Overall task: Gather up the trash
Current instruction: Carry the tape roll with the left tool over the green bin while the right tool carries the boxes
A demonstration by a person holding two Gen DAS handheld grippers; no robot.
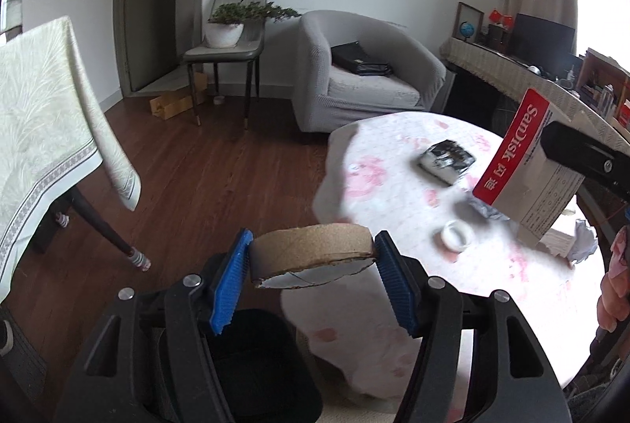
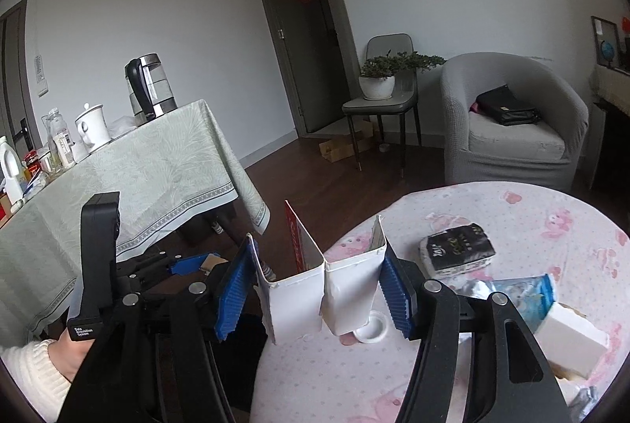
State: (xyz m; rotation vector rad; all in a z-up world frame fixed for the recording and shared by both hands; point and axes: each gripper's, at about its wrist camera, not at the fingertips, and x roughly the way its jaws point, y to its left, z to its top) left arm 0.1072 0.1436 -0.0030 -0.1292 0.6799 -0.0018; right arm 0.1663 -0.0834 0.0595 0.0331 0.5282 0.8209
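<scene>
My left gripper (image 1: 313, 275) is shut on a brown cardboard tape roll core (image 1: 311, 249), held above the black trash bin (image 1: 252, 364) beside the round table (image 1: 453, 289). My right gripper (image 2: 317, 295) is shut on a white SanDisk carton (image 2: 319, 299), open at the top, held over the table's left edge; the carton also shows in the left wrist view (image 1: 523, 163) with its red side. On the table lie a black-and-white packet (image 1: 447, 159), a small white tape ring (image 1: 456, 236), crumpled paper (image 1: 582, 242) and a blue wrapper (image 2: 523, 295).
A dining table with a green cloth (image 2: 157, 171) carries a kettle (image 2: 149, 86), a cup and bottles. A grey armchair (image 1: 366, 68) holds a black bag. A chair with a potted plant (image 1: 228, 25) stands by the door. A white box (image 2: 571, 340) lies at the table's right.
</scene>
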